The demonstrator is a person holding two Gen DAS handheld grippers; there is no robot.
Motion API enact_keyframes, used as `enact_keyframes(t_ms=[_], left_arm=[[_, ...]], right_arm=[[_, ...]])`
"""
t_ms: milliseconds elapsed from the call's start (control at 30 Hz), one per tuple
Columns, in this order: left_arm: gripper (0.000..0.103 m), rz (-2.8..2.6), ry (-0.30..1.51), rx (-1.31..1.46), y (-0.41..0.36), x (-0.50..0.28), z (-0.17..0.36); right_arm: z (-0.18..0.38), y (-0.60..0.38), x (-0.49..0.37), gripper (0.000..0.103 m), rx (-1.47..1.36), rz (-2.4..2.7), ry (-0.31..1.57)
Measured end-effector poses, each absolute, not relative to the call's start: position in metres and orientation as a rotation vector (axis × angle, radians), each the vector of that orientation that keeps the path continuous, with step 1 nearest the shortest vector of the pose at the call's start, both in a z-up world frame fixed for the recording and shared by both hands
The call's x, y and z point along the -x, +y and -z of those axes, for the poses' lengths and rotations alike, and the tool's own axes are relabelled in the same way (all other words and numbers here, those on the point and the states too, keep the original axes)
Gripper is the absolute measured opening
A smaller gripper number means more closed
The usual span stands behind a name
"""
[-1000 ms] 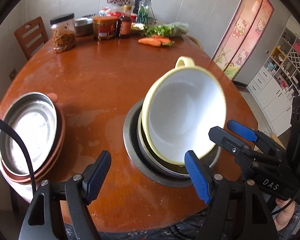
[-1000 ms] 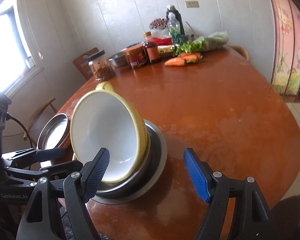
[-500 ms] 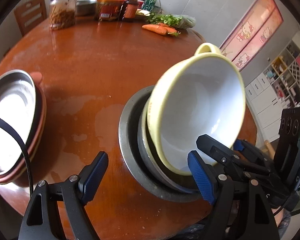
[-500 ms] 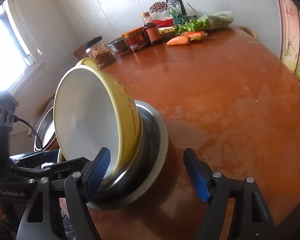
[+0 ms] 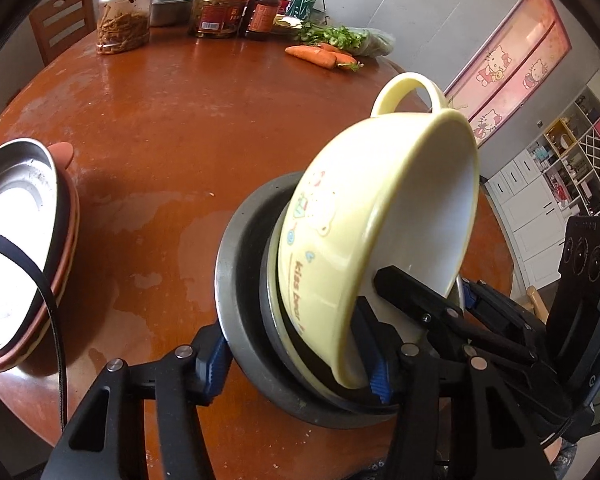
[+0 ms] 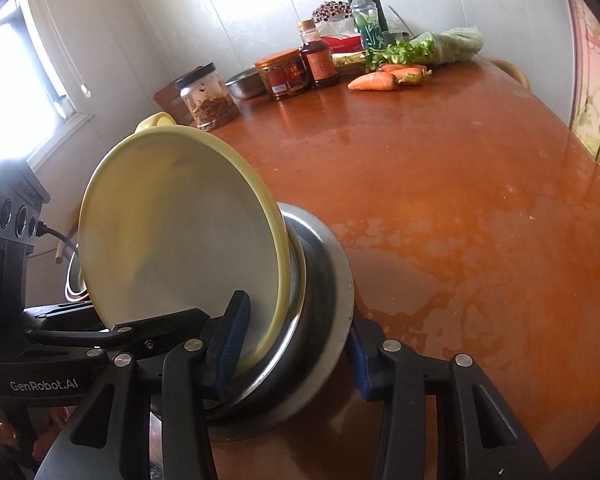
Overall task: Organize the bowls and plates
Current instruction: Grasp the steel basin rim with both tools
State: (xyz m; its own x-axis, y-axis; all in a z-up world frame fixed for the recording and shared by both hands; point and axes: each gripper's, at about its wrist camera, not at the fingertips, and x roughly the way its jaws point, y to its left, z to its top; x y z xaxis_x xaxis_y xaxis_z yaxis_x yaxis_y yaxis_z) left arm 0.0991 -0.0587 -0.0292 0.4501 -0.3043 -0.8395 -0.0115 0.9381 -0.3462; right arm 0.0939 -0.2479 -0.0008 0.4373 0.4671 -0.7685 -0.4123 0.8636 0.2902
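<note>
Both tongs have just been closing; the left tongs (image 5: 296, 356) and right tongs (image 6: 296, 340) clamp the steel bowl stack (image 5: 244, 280) holding the tilted yellow bowl (image 5: 372, 216) on the worktop (image 5: 180, 120).

Round wooden table (image 5: 172, 128), carrots (image 5: 312, 56), leafy greens (image 6: 400, 50), jars (image 5: 122, 20), sauce bottle (image 6: 318, 58), perhaps a chair (image 5: 62, 24)

Left gripper (image 5: 296, 356) jaws have just been closing; they straddle the near edge of the steel basin stack (image 5: 244, 300), pads at its rim (contact unclear). Yellow bowl (image 5: 380, 240) tilted steeply on the stack, the right gripper (image 5: 440, 300) at its lower rim. Steel plates (image 5: 16, 240) well left on table (image 5: 180, 120).
</note>
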Motion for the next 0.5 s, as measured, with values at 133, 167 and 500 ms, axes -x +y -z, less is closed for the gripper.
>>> enact_keyframes(t_ms=[133, 167, 500], left_arm=[[0.056, 0.175, 1.062, 0.329, -0.05, -0.094, 0.016], [0.056, 0.174, 1.053, 0.331, -0.047, -0.092, 0.013], [0.056, 0.133, 0.964, 0.331, -0.02, -0.068, -0.027]], right_arm=[[-0.008, -0.241, -0.094, 0.046, -0.063, -0.563, 0.963], [-0.01, -0.239, -0.095, 0.046, -0.062, -0.566, 0.958], [-0.047, -0.21, -0.086, 0.046, -0.028, -0.629, 0.88]])
